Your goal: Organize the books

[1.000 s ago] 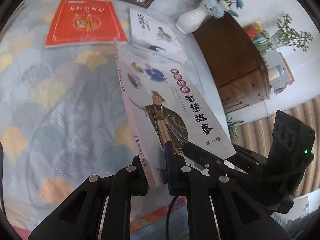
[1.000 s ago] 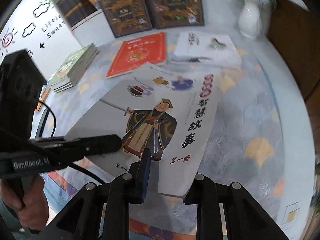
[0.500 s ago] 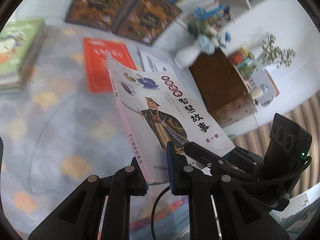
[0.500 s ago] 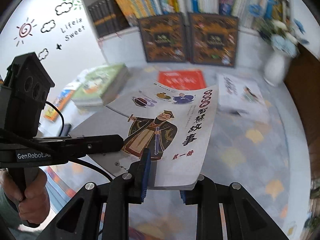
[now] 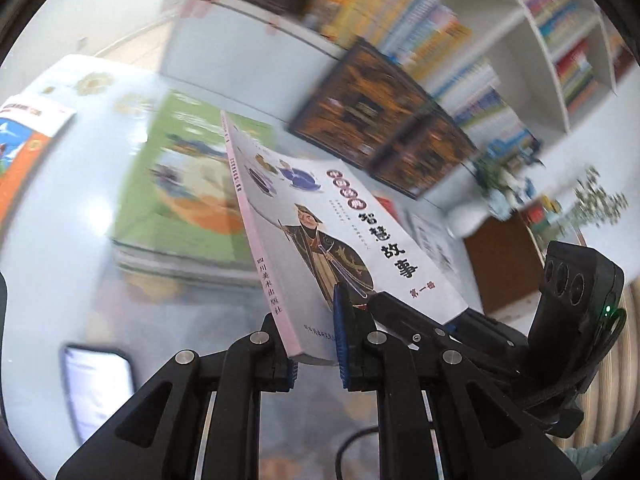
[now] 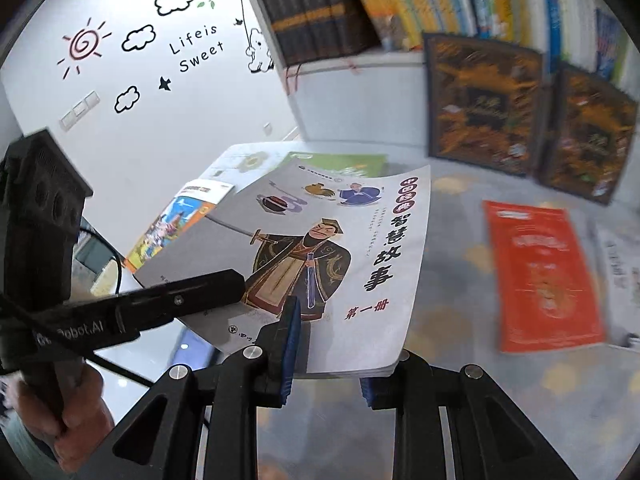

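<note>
A white paperback with a robed swordsman on its cover [image 5: 320, 236] [image 6: 344, 248] hangs in the air above the table, held by both grippers. My left gripper [image 5: 314, 344] is shut on its near edge at the pink spine. My right gripper [image 6: 324, 364] is shut on the near edge further right. A stack of green-covered books [image 5: 176, 192] [image 6: 340, 162] lies on the table beyond and left of the held book. In the right wrist view the left gripper's finger [image 6: 192, 292] reaches onto the cover from the left, with a hand [image 6: 68, 424] on its handle.
A red book [image 6: 540, 276] and a white book [image 6: 620, 268] lie on the patterned table at right. An orange-edged book [image 6: 176, 220] [image 5: 16, 152] lies at left. Two dark ornate books [image 6: 480, 100] lean against a full bookshelf [image 5: 400, 20]. A white vase [image 5: 500, 204] stands at right.
Both grippers carried the white book to the left over the table and a little higher. The green stack and orange-edged book came into view; the red book slid off to the right.
</note>
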Tool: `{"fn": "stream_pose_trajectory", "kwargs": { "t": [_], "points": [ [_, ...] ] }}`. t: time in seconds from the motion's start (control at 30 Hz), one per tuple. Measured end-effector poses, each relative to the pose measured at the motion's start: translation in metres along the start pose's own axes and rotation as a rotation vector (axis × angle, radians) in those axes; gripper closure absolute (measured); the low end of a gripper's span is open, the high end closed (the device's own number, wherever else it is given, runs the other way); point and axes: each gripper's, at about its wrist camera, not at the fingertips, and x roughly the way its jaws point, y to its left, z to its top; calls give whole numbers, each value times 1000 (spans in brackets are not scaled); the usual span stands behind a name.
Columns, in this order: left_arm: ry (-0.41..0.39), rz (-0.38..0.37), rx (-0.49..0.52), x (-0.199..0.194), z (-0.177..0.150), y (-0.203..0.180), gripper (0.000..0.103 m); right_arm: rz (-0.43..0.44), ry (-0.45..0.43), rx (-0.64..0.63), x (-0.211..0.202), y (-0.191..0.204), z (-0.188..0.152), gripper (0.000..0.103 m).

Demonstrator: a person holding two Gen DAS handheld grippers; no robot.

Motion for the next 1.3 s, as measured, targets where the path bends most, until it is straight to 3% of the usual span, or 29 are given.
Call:
{"fn": "stream_pose_trajectory", "kwargs": {
  "t": [0.23,0.47,0.6,1.07,1.3],
  "points": [
    [14,-20,-59,17,32,53,90,-19,27,24,43,11,30,77],
    [172,-113,-27,39,76,91,90,30,69,145,78,2,55,77],
    [208,-100,-5,44,86,97,89,30,85,152,87,7,54,77],
    [222,-49,-45,44,73,126,86,23,176,188,115,5,42,74],
    [148,4,-91,19,66,143,83,31,214,152,111,7,38,60]
  ]
}}
